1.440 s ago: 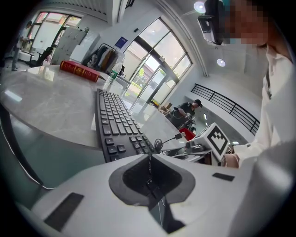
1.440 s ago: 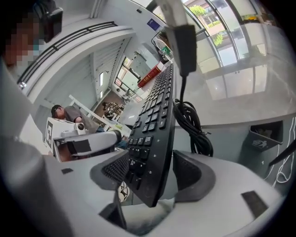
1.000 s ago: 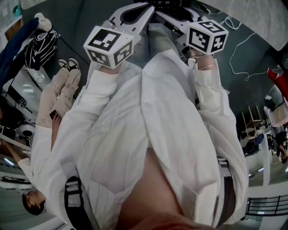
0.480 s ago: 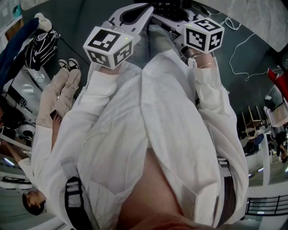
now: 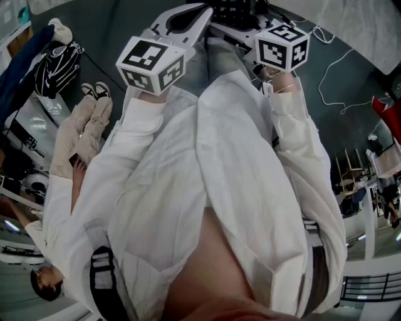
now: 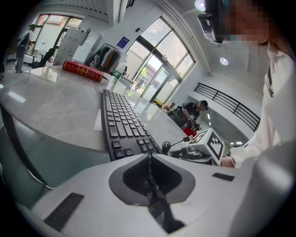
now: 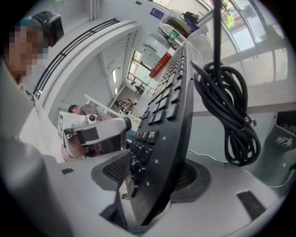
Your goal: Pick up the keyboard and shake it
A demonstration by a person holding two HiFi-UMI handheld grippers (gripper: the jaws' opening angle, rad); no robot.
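In the right gripper view the black keyboard (image 7: pixel 171 92) stands on edge, running away from the camera. My right gripper (image 7: pixel 152 173) is shut on its near end, one jaw on the key side and one on the back. A coil of its black cable (image 7: pixel 229 106) hangs to the right. The left gripper view shows the keyboard (image 6: pixel 122 122) stretching over the pale table (image 6: pixel 51 111). My left gripper (image 6: pixel 149 159) is shut with nothing between its jaws, just short of the keyboard's near end. In the head view both grippers (image 5: pixel 200 12) (image 5: pixel 244 22) point at the keyboard (image 5: pixel 235 6) at the top edge.
A red book (image 6: pixel 83 71) and a clear bottle (image 6: pixel 116 76) stand at the table's far side. The wearer's white shirt (image 5: pixel 207 175) fills the head view. A seated person (image 5: pixel 81 131) and a backpack (image 5: pixel 56 66) are at left, with a white cable (image 5: pixel 332 69) on the dark floor.
In the head view the right gripper's marker cube has shifted a little up and left and tilted slightly. The left gripper has stayed where it was.
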